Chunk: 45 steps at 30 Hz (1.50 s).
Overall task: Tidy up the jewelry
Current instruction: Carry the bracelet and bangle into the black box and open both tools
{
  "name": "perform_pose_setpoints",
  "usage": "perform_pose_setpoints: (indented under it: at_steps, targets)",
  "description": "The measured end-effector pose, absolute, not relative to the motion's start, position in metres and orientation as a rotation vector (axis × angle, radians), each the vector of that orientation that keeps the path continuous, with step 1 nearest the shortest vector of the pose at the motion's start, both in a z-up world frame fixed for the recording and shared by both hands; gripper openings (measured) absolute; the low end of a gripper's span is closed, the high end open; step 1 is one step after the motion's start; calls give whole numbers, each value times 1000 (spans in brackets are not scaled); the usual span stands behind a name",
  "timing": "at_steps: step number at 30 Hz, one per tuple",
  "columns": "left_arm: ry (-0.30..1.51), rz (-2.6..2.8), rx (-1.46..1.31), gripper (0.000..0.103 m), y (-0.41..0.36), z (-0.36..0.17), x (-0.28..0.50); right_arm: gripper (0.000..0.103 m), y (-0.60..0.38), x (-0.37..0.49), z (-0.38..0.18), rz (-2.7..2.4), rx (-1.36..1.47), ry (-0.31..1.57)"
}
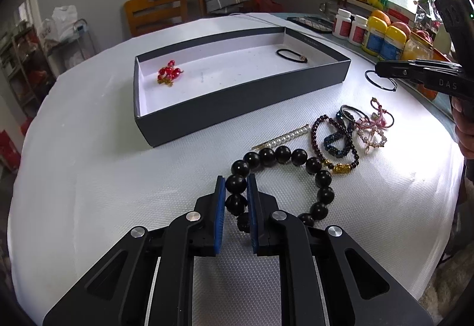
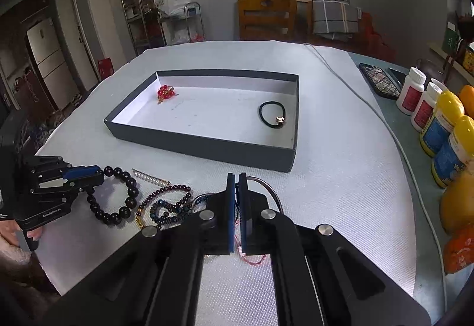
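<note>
My left gripper is shut on the big black bead bracelet, which lies on the white tablecloth; it also shows in the right wrist view. My right gripper is shut on a thin black hair tie that loops past its tips. The dark grey box holds a red bead bracelet at its left end and a black hair tie with a gold charm at its right end. A pile of jewelry lies between the grippers.
A pearl hair clip lies by the box's front wall. Pill bottles, yellow jars, a phone and a cable stand along the table's right side. A wooden chair stands behind the table.
</note>
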<state>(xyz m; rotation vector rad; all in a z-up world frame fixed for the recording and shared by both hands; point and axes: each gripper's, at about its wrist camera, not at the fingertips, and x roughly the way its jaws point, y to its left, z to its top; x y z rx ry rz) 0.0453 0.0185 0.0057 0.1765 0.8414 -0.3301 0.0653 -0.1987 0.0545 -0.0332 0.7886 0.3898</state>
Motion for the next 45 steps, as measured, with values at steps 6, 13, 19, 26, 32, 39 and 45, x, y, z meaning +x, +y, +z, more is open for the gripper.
perform_pose_setpoints:
  at_steps: [6, 13, 19, 26, 32, 39, 45]
  targets:
    - [811, -323, 174, 15, 21, 18, 43, 2, -214, 69, 63, 397, 35, 777]
    - [758, -319, 169, 15, 24, 45, 45, 2, -215, 77, 77, 387, 24, 749]
    - [674, -284, 202, 15, 29, 82, 58, 2, -204, 100, 90, 413, 29, 740]
    - [590, -273, 156, 15, 30, 120, 96, 2, -177, 143, 90, 437, 48, 744]
    - [579, -293, 61, 15, 24, 114, 132, 2, -169, 176, 64, 442, 111, 792]
    - [732, -242, 77, 15, 29, 58, 167, 2, -166, 185, 33, 434, 68, 878]
    - [770, -171, 63, 15, 50, 43, 171, 2, -161, 184, 23, 422, 35, 904]
